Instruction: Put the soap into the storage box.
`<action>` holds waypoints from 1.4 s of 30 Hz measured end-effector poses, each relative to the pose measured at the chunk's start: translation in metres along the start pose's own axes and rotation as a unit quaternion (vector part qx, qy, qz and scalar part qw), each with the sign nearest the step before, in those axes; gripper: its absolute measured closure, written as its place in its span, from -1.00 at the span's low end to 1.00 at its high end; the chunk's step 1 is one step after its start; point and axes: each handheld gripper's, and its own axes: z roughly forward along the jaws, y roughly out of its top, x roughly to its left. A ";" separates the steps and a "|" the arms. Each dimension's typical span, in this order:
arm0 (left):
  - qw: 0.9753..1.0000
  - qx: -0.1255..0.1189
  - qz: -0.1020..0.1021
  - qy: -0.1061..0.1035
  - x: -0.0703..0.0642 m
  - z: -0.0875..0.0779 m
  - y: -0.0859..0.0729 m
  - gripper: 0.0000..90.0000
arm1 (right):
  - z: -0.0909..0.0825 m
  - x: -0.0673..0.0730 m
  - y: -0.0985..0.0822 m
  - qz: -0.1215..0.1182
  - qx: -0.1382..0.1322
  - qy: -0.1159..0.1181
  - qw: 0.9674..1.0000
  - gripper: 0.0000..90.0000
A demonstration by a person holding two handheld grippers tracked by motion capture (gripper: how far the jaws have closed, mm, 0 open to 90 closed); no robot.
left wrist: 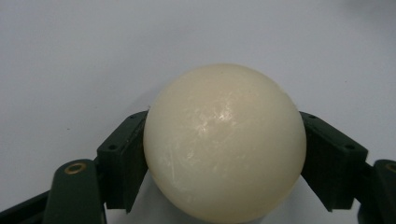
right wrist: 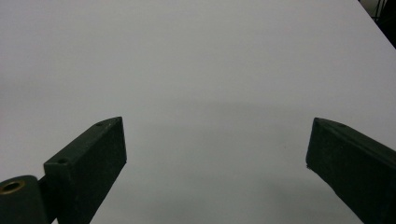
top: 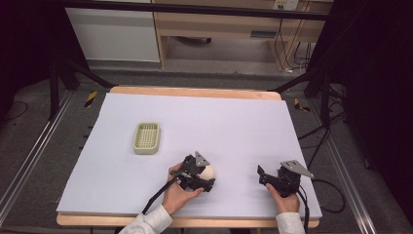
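Two jaws of the left gripper [left wrist: 224, 163] clasp the cream ball [left wrist: 224, 142] near the table's [top: 234, 122] front edge. Grasp looks done; carrying it to the green basket [top: 147, 138] at ten o'clock remains. Right gripper [right wrist: 217, 154] gapes, holding nothing.

Right gripper [right wrist: 217, 149] — jaws wide apart over bare table [right wrist: 210, 60].
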 end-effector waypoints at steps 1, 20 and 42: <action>1.000 -0.002 -0.001 -0.001 0.001 -0.002 0.000 -0.46 | 0.000 0.000 0.000 0.000 -0.001 0.001 1.000 -0.88; 1.000 -0.010 0.004 0.015 0.021 -0.042 0.001 -0.46 | 0.000 0.000 0.000 0.001 -0.001 -0.001 1.000 -0.88; 0.998 -0.024 -0.042 0.042 0.068 -0.074 -0.017 -0.46 | 0.000 0.000 0.000 0.004 0.001 0.001 1.000 -0.88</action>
